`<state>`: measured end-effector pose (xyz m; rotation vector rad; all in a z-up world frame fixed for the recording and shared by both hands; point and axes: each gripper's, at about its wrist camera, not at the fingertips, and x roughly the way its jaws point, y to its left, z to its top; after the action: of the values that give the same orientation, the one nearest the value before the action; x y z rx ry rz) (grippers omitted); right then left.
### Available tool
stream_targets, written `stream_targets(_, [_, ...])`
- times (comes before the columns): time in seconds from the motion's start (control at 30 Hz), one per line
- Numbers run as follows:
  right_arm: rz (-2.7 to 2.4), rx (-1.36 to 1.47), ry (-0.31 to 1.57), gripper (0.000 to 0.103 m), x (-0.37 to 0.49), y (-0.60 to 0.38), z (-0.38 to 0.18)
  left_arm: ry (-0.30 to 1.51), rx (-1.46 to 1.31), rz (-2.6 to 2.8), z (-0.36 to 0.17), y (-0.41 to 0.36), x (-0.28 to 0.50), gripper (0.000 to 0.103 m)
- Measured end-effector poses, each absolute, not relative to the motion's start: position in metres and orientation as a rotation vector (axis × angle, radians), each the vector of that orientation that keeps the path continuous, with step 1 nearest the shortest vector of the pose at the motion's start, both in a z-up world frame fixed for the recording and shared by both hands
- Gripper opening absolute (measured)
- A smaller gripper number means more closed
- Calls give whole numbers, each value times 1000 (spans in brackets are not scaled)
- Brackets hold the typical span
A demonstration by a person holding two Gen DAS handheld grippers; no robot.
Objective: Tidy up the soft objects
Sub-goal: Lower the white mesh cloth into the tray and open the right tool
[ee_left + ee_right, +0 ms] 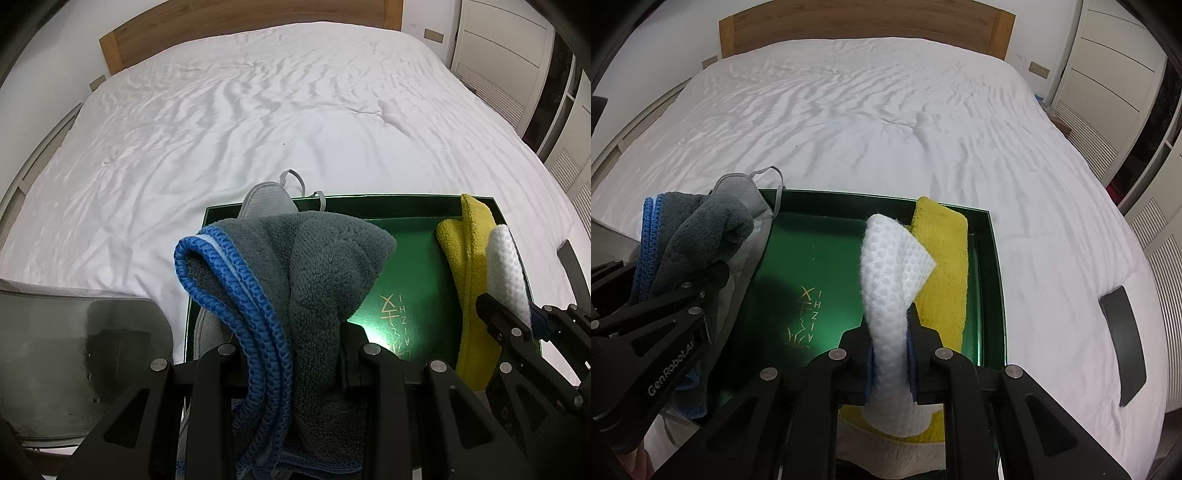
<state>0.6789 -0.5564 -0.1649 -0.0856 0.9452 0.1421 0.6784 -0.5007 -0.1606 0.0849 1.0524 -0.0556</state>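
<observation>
A green tray [417,258] [820,273] lies on the bed's near edge. My left gripper [291,350] is shut on a grey fleece cloth with blue trim [314,266], held over the tray's left side; it also shows in the right wrist view [698,236]. A light grey mask with ear loops [266,199] [738,188] lies under it at the tray's left. My right gripper [890,332] is shut on a white waffle cloth [890,273] [506,266] above a yellow cloth [945,266] [469,266] lying along the tray's right side.
The white rumpled bed sheet [240,122] stretches ahead to a wooden headboard [868,26]. A black flat object [1123,339] lies on the sheet right of the tray. A grey translucent surface [74,350] is at the near left. White wardrobe doors [1108,62] stand at right.
</observation>
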Motion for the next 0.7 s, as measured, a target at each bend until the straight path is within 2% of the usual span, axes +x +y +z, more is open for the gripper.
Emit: stream_targets(0.7, [143, -46, 945, 15, 679, -553, -163, 1046, 36, -111, -154, -493, 676, 28])
